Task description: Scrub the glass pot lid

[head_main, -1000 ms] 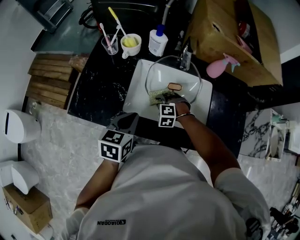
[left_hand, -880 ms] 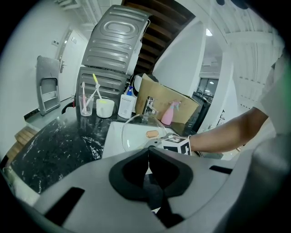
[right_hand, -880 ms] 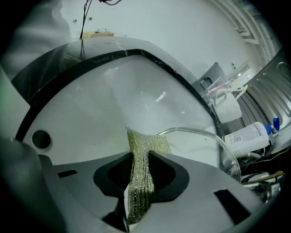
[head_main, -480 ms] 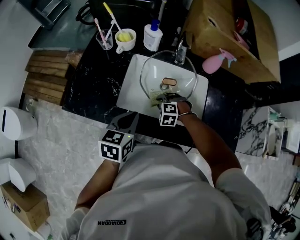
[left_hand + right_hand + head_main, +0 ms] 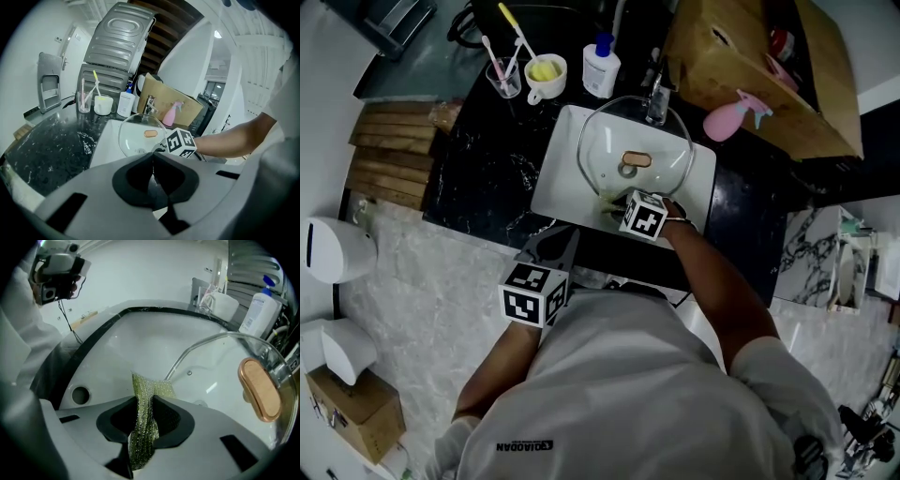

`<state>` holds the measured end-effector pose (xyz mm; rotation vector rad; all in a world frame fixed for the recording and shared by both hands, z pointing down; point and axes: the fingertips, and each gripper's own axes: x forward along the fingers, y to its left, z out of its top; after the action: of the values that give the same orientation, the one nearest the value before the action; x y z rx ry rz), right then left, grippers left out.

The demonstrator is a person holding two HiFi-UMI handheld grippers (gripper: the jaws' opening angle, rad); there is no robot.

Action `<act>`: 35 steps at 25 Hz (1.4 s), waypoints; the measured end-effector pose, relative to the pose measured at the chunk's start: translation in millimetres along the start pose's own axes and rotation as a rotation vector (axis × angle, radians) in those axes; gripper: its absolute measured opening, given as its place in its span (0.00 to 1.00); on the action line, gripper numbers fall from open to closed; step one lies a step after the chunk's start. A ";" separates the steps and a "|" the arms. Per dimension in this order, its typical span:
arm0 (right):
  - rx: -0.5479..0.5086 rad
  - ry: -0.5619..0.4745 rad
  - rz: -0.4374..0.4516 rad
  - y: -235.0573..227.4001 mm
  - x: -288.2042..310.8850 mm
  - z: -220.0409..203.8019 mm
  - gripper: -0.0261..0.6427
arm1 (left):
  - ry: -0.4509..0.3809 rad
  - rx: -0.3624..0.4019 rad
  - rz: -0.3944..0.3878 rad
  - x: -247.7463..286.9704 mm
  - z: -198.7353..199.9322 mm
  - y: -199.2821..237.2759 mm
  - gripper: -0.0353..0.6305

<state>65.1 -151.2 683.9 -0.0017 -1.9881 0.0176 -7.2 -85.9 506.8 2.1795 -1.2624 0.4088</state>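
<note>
While the right gripper [image 5: 615, 201] reaches into the white sink [image 5: 551, 184], its jaws are clamped on a green mesh scrub pad [image 5: 151, 386]; pad stands edge-up between the jaws, its free end pressed against the lower rim of the glass pot lid [image 5: 607, 139]; in the right gripper view the pad fills the gap of that gripper [image 5: 143, 404] from top to bottom.

Lid sits inside the sink, tilted, its far edge up by the faucet [image 5: 656, 101]; wooden knob [image 5: 637, 159] at its centre, facing the person; glass clear, basin showing through.

Left gripper [image 5: 551, 246] held back at the near edge of the black marbled counter [image 5: 487, 173], well apart from the lid; its jaws are pressed together with nothing between them, as the left gripper view shows [image 5: 152, 161].

Behind the sink on the counter: white pump bottle [image 5: 602, 69]; mug [image 5: 546, 79] with something yellow in it; glass of toothbrushes [image 5: 505, 77] beside the mug; pink spray bottle [image 5: 729, 118] right of the faucet, against a cardboard box [image 5: 750, 66].
</note>
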 end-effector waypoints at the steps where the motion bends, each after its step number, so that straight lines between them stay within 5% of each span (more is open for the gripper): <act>1: 0.009 0.001 0.014 1.2 0.4 -0.7 0.20 | 0.003 0.001 -0.003 0.3 0.4 1.3 0.08; 12: 0.148 -0.019 0.008 -0.7 -6.3 3.0 0.18 | 0.041 0.064 -0.103 7.1 16.1 14.0 0.08; 17: 0.231 -0.073 -0.112 -4.8 -34.8 17.7 0.18 | 0.066 0.117 -0.185 13.6 26.0 21.7 0.08; 20: 0.276 -0.135 -0.270 -4.7 -66.0 35.6 0.18 | 0.082 0.155 -0.253 18.9 32.0 22.6 0.08; 27: 0.623 -0.466 -0.650 8.0 -157.6 70.8 0.18 | 0.121 0.252 -0.414 19.4 38.9 17.7 0.08; 32: 1.059 -0.870 -0.709 24.9 -198.8 73.0 0.18 | 0.122 0.316 -0.508 10.1 42.1 13.0 0.08; 35: 1.166 -1.003 -0.765 36.6 -211.6 72.6 0.18 | 0.115 0.335 -0.540 4.0 41.3 11.1 0.08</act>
<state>84.4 -117.4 460.6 1.7896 -2.4847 0.7976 -15.8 -118.5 480.1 2.6151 -0.5302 0.5348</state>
